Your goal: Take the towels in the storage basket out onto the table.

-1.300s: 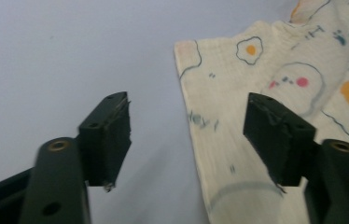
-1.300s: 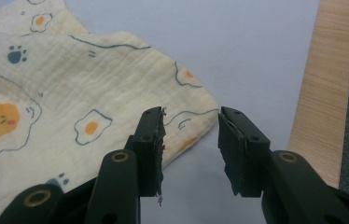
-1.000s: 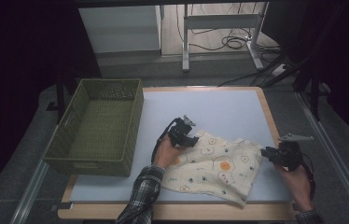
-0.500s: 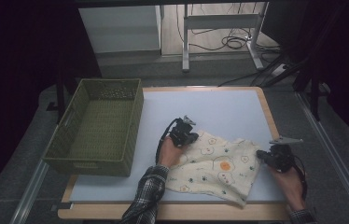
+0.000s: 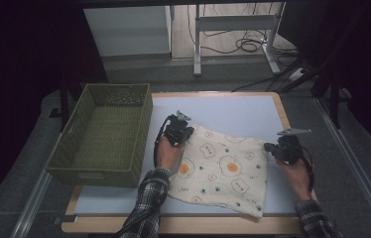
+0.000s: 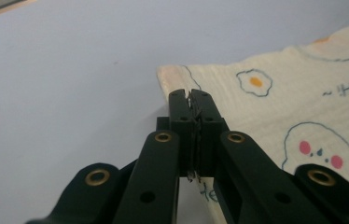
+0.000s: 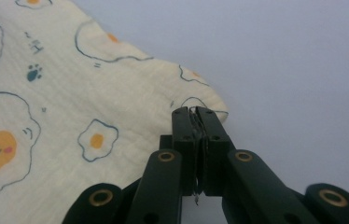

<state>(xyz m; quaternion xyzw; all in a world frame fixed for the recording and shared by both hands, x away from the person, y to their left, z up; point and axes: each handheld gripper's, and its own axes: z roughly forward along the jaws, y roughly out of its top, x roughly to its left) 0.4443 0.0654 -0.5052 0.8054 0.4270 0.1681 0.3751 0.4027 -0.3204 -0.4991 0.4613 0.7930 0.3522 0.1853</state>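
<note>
The left gripper [image 6: 192, 95] has its two black jaws pressed together on the edge of a cream cloth [image 6: 298, 93], close to one of its corners. A thin sliver of fabric shows between the jaws in the left gripper view. The right gripper [image 7: 195, 112] has its jaws pinched shut in the same way on another corner of the cloth [image 7: 70, 93], where the fabric bunches up a little against them.

Seen from above, the left gripper [image 5: 177, 130] sits at the cloth's far left corner, and the right gripper [image 5: 281, 148] sits at its right corner. A person's left hand [image 5: 167, 152] and right hand [image 5: 295, 171] hold them, with plaid sleeves [image 5: 146, 203] entering from the near edge.

The cloth [image 5: 223, 171] lies spread between the two grippers on the pale blue-grey surface [image 5: 233, 111], turned at an angle so one corner points toward the near edge. It is printed with fried eggs, orange yolks, small faces and paw marks. It rests on the near half of the surface, right of centre.

To the left stands a green woven basket [image 5: 82, 111], partly over the left edge of the surface, well apart from the cloth. A wooden rim [image 5: 281, 106] frames the surface. Beyond the far edge are metal table legs [image 5: 197, 44] and loose cables [image 5: 245, 44] on the floor.
</note>
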